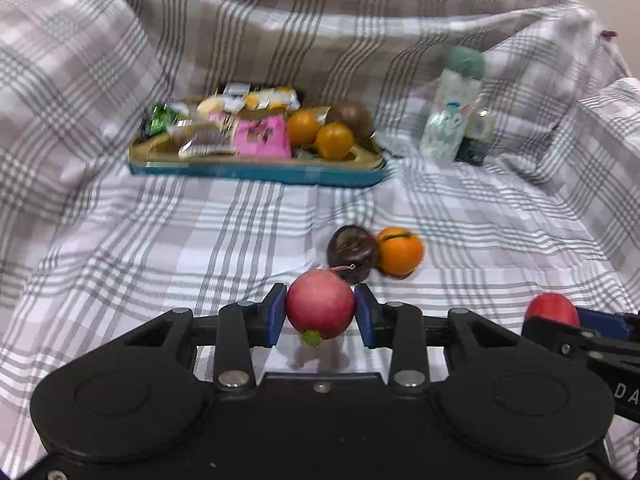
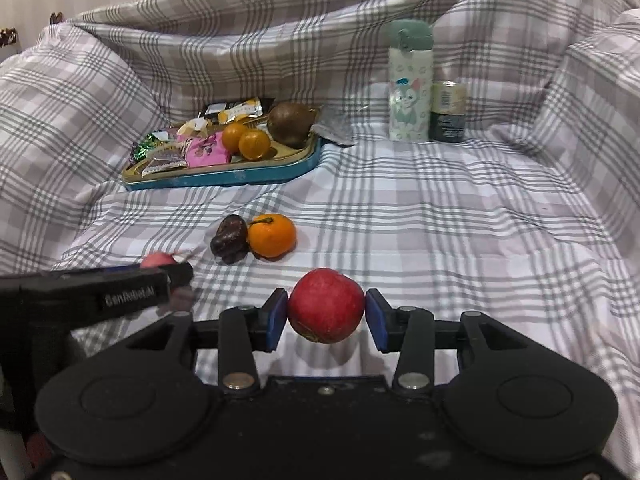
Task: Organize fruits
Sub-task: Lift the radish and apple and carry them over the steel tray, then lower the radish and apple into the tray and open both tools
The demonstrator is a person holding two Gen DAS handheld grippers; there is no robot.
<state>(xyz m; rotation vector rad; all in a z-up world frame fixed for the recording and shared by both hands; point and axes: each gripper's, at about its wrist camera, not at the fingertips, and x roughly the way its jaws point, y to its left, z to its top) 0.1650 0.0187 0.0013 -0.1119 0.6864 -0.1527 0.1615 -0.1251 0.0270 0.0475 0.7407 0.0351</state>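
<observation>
left hand-held gripper (image 1: 320, 312) is clamped on a round pink-red fruit (image 1: 320, 305); right hand-held gripper (image 2: 326, 312) is clamped on a round red apple (image 2: 326, 306). both are well short of the blue-rimmed metal tray (image 2: 248, 174). carry level, maintain clamp, and clear the loose orange tangerine (image 2: 272, 235).

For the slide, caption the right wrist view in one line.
Right gripper holds a red apple above the plaid cloth, tray of fruit and snacks beyond.
</observation>
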